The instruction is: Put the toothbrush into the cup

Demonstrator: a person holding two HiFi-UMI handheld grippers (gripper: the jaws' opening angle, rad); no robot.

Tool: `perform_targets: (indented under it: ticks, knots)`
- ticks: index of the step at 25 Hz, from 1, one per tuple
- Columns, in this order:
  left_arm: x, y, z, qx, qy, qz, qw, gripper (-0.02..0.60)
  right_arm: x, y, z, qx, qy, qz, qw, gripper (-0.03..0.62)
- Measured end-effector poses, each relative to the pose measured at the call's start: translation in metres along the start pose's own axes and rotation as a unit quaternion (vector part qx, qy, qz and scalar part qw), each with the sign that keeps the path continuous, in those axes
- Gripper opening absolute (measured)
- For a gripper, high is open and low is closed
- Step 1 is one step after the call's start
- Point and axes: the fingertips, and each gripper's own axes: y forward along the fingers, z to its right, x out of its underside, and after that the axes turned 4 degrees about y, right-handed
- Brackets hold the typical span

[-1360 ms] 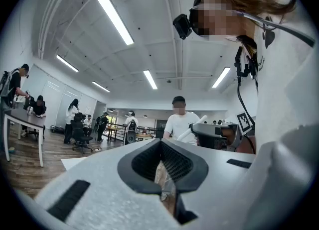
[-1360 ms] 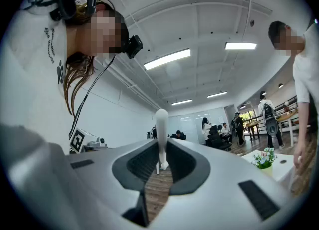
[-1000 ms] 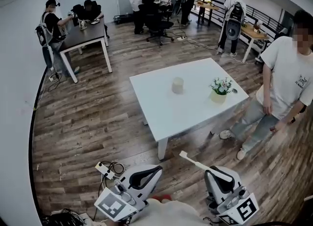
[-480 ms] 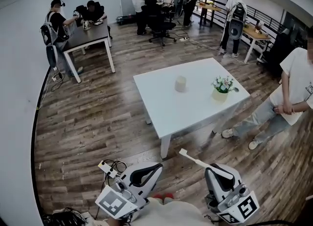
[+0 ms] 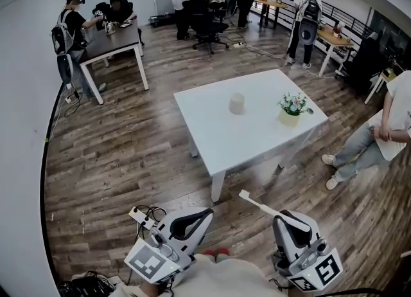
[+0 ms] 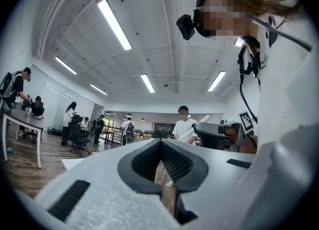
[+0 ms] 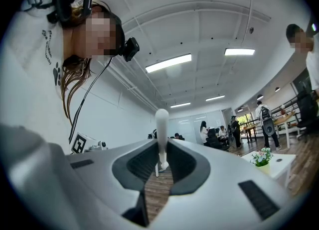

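Right gripper [image 5: 283,216] clenched on toothbrush [image 5: 260,204], left gripper [image 5: 207,213] closed and empty, cup [image 5: 237,103] upright on white bench [image 5: 250,138], well apart from both

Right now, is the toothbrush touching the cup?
Apart. The head view shows the toothbrush held in the right hand-held gripper over the floor, while the cup stands far off on the table.

Head view looks steeply down at the table [image 5: 257,135]; gripper views tilt upward, perhaps sharing its edge.
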Motion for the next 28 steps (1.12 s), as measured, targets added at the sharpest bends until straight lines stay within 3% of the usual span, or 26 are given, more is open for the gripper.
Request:
perform_targets:
  ticks: [15, 20, 28]
  knots:
    - [0.007, -0.002, -0.009, 0.020, -0.013, -0.015, 0.9996, 0.008, 0.005, 0.006, -0.005, 0.018, 0.002, 0.008, 1.000, 0.058]
    - [0.009, 0.004, -0.015, 0.023, 0.011, 0.008, 0.9996, 0.008, 0.005, 0.008, 0.001, 0.021, 0.000, 0.011, 1.000, 0.058]
    - [0.015, 0.030, -0.035, 0.026, -0.011, -0.013, 0.9995, 0.008, 0.008, 0.033, 0.027, 0.017, -0.002, 0.009, 1.000, 0.058]
